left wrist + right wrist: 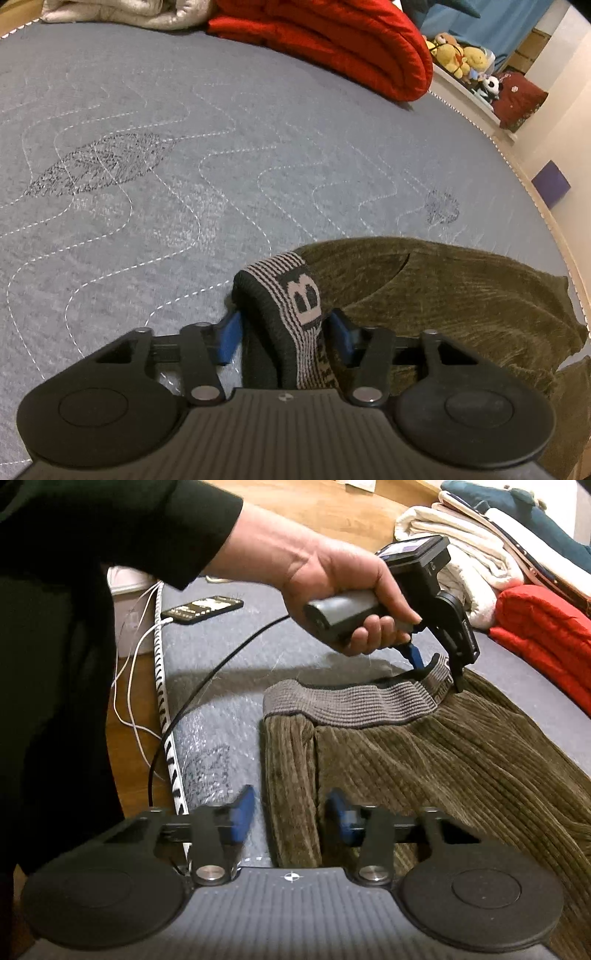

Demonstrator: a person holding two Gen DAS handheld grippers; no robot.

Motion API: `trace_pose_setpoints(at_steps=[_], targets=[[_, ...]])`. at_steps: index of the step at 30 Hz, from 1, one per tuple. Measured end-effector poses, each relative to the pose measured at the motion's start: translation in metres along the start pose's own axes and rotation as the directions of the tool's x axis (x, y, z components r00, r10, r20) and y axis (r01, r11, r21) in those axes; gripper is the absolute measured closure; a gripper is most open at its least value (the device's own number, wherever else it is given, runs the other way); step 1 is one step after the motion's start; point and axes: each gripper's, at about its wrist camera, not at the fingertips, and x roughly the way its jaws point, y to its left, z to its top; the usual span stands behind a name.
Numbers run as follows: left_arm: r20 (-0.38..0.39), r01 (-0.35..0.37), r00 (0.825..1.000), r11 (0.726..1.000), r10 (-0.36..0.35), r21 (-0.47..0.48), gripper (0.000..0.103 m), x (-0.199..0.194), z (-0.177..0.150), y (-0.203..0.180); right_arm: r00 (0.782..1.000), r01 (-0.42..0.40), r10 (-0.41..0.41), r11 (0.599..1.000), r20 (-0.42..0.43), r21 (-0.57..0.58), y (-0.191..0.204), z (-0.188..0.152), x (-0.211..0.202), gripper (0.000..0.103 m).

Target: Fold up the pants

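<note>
Olive-brown corduroy pants (424,760) lie on the grey quilted mattress (184,166). Their striped elastic waistband (354,705) faces the person. In the left wrist view my left gripper (284,332) straddles the lifted waistband (295,306), its blue pads against both sides. The right wrist view shows the left gripper (436,668) at the waistband's far end, held in a hand. My right gripper (291,812) has its jaws apart around the pants' side edge (291,775); the pads stand clear of the cloth.
A red folded quilt (332,44) and cream bedding (461,554) lie at the far side of the mattress. A phone (203,609) with white cables rests near the mattress edge. Plush toys (461,55) sit on a shelf beyond.
</note>
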Motion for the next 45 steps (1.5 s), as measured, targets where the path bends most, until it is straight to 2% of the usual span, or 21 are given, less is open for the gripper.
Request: trace_pose_setpoints(at_steps=[1, 2, 5, 9, 12, 14, 16, 18, 19, 20, 21, 22, 23, 28, 32, 35, 38, 40, 41, 44, 45], targets=[[0.006, 0.002, 1.000, 1.000, -0.002, -0.002, 0.061, -0.002, 0.001, -0.001, 1.000, -0.031, 0.031, 0.999, -0.003, 0.010, -0.002, 0.001, 0.003, 0.092], [0.015, 0.003, 1.000, 1.000, -0.003, 0.006, 0.067, -0.004, 0.002, -0.002, 0.999, -0.046, 0.046, 0.999, -0.004, 0.022, -0.003, 0.002, 0.007, 0.092], [0.066, 0.006, 0.998, 0.998, -0.010, 0.066, 0.072, -0.022, 0.007, -0.010, 0.998, -0.054, 0.054, 0.999, 0.011, -0.009, 0.001, 0.001, 0.009, 0.093], [0.123, 0.030, 0.992, 0.998, -0.037, 0.056, 0.073, -0.048, 0.016, -0.006, 0.995, -0.083, 0.085, 0.996, 0.061, -0.038, 0.008, 0.004, 0.007, 0.095], [0.151, 0.004, 0.988, 0.999, -0.012, 0.053, 0.073, -0.062, 0.019, -0.002, 0.987, -0.105, 0.108, 0.994, 0.120, -0.028, 0.009, 0.013, 0.002, 0.096], [0.142, -0.022, 0.990, 0.999, 0.018, 0.030, 0.071, -0.061, 0.018, 0.002, 0.979, -0.130, 0.132, 0.991, 0.156, -0.022, 0.010, 0.020, -0.001, 0.096], [0.103, -0.047, 0.994, 0.998, 0.044, 0.029, 0.063, -0.054, 0.016, 0.002, 0.983, -0.115, 0.117, 0.993, 0.140, -0.023, 0.014, 0.026, 0.003, 0.095], [0.098, -0.119, 0.989, 0.991, 0.112, 0.068, 0.060, -0.054, 0.013, -0.006, 0.991, -0.086, 0.086, 0.996, 0.106, -0.007, 0.014, 0.027, 0.008, 0.090], [0.138, -0.178, 0.977, 0.980, 0.165, 0.092, 0.050, -0.059, 0.012, -0.011, 0.992, -0.077, 0.075, 0.997, 0.105, 0.014, 0.011, 0.028, 0.005, 0.089], [0.171, -0.220, 0.965, 0.970, 0.200, 0.105, 0.042, -0.066, 0.012, -0.014, 0.991, -0.074, 0.068, 0.996, 0.115, 0.046, 0.007, 0.029, 0.001, 0.078], [0.199, -0.232, 0.957, 0.967, 0.209, 0.101, 0.041, -0.074, 0.013, -0.016, 0.990, -0.079, 0.069, 0.994, 0.125, 0.072, 0.002, 0.030, -0.006, 0.069], [0.214, -0.218, 0.957, 0.972, 0.196, 0.086, 0.041, -0.081, 0.014, -0.017, 0.988, -0.077, 0.063, 0.992, 0.142, 0.096, -0.002, 0.032, -0.014, 0.049], [0.223, -0.193, 0.959, 0.979, 0.174, 0.069, 0.041, -0.087, 0.014, -0.018, 0.985, -0.065, 0.045, 0.991, 0.168, 0.115, -0.006, 0.033, -0.024, 0.036], [0.263, -0.165, 0.955, 0.983, 0.139, 0.079, 0.041, -0.108, 0.010, -0.032, 0.976, 0.005, -0.054, 0.975, 0.212, 0.223, -0.035, 0.026, -0.064, 0.032], [0.298, -0.156, 0.947, 0.984, 0.125, 0.082, 0.041, -0.120, 0.008, -0.043, 0.957, 0.151, -0.215, 0.943, 0.197, 0.295, -0.069, 0.015, -0.094, 0.032], [0.325, -0.165, 0.938, 0.979, 0.119, 0.119, 0.041, -0.123, 0.005, -0.059, 0.920, 0.302, -0.361, 0.900, 0.152, 0.313, -0.099, 0.016, -0.123, 0.032], [0.333, -0.183, 0.935, 0.971, 0.123, 0.154, 0.041, -0.115, 0.004, -0.073, 0.860, 0.390, -0.473, 0.851, 0.192, 0.353, -0.132, 0.018, -0.170, 0.027], [0.317, -0.163, 0.943, 0.969, 0.098, 0.187, 0.039, -0.103, 0.003, -0.082, 0.802, 0.454, -0.556, 0.805, 0.218, 0.383, -0.153, 0.017, -0.201, 0.020], [0.306, -0.168, 0.947, 0.964, 0.100, 0.205, 0.037, -0.096, 0.001, -0.086, 0.765, 0.489, -0.601, 0.776, 0.232, 0.398, -0.164, 0.013, -0.216, 0.017], [0.268, -0.205, 0.954, 0.944, 0.134, 0.258, 0.027, -0.068, -0.005, -0.096, 0.685, 0.548, -0.688, 0.703, 0.240, 0.452, -0.194, -0.014, -0.237, 0.016], [0.246, -0.208, 0.959, 0.938, 0.140, 0.278, 0.026, -0.057, -0.006, -0.100, 0.657, 0.569, -0.722, 0.663, 0.215, 0.487, -0.205, -0.029, -0.237, 0.016]])
